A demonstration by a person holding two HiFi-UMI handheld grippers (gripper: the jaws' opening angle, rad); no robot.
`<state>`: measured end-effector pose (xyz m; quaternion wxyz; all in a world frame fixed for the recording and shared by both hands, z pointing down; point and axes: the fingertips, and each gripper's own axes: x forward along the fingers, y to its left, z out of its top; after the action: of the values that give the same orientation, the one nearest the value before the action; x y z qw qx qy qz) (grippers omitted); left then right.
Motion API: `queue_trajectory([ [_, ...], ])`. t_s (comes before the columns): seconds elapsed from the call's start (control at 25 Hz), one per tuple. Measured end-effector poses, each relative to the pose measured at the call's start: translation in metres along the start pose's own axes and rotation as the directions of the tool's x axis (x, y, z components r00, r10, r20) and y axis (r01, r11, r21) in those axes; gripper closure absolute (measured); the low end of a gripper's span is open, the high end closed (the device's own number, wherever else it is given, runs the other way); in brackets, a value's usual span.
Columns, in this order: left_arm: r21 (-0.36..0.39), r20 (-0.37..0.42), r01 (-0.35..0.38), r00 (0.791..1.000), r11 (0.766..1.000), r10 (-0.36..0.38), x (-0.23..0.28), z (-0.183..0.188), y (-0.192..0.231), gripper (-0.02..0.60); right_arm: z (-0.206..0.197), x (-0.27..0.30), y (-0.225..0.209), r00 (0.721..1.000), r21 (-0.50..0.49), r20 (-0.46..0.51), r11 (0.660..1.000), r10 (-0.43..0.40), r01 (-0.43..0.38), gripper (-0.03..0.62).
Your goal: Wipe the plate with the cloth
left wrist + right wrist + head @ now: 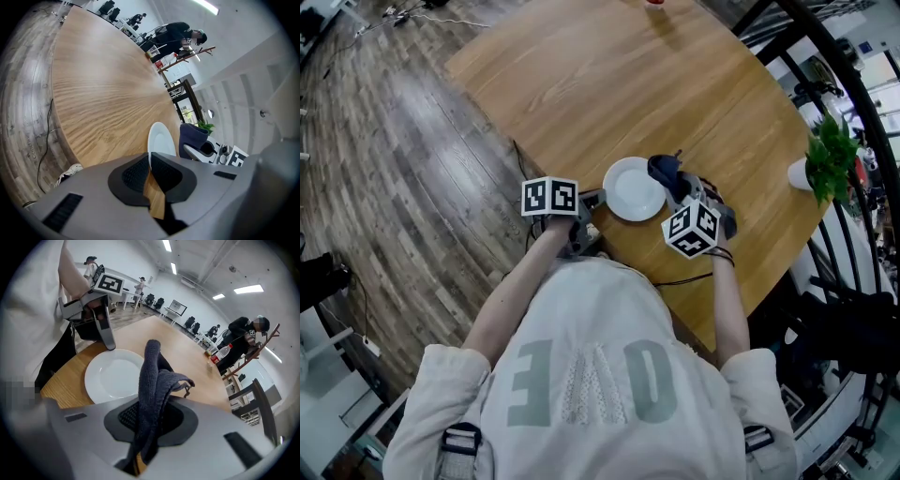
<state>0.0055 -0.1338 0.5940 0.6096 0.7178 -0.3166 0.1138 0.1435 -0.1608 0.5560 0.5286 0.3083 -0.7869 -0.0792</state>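
Observation:
A white plate (634, 188) lies near the front edge of the round wooden table (609, 84). My left gripper (595, 200) is at the plate's left rim. In the left gripper view the plate (160, 138) shows edge-on, and the left gripper (150, 164) is shut on its near rim. A dark blue cloth (665, 171) hangs over the plate's right edge, with my right gripper (684, 189) holding it. In the right gripper view the cloth (153, 380) stands up between the jaws of the right gripper (149, 417), just above the plate (112, 377). The left gripper (104, 329) touches the plate's far rim.
A green plant in a white pot (825, 157) stands at the table's right edge. A red-capped bottle (221, 354) sits far across the table. A thin cable (521, 161) crosses the table's left edge. Chairs and black frames (825, 309) crowd the right side.

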Motion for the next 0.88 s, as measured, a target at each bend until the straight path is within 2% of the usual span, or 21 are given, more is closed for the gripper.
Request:
queue_trajectory([
  [0.2,-0.042,-0.012,0.017,1.0,0.999,-0.017,0.0,-0.001,0.001,0.561,-0.005,-0.009,-0.013,1.0,0.015,-0.007,1.0,-0.023,0.023,0.537],
  [0.32,-0.042,-0.019,0.019,1.0,0.999,-0.02,0.0,-0.001,0.0,0.561,-0.01,-0.013,-0.009,1.0,0.03,-0.011,1.0,-0.01,0.01,0.537],
  [0.48,-0.033,-0.053,0.012,0.998,0.999,-0.014,0.004,-0.002,-0.004,0.56,-0.018,-0.013,0.003,0.999,-0.02,-0.046,1.0,0.009,-0.01,0.537],
  [0.6,-0.011,-0.084,0.0,0.996,1.0,-0.001,0.009,-0.003,-0.004,0.56,-0.018,-0.014,0.004,0.999,-0.021,-0.048,1.0,0.009,-0.01,0.537],
  [0.72,-0.034,-0.096,0.011,0.995,0.999,-0.014,0.013,0.0,-0.003,0.56,-0.014,-0.014,0.001,0.999,-0.025,-0.045,1.0,0.0,-0.001,0.537],
  [0.88,-0.04,-0.105,0.016,0.994,0.999,-0.02,0.013,0.001,-0.004,0.561,-0.011,-0.019,-0.009,0.997,-0.087,-0.066,0.996,-0.03,0.024,0.537],
])
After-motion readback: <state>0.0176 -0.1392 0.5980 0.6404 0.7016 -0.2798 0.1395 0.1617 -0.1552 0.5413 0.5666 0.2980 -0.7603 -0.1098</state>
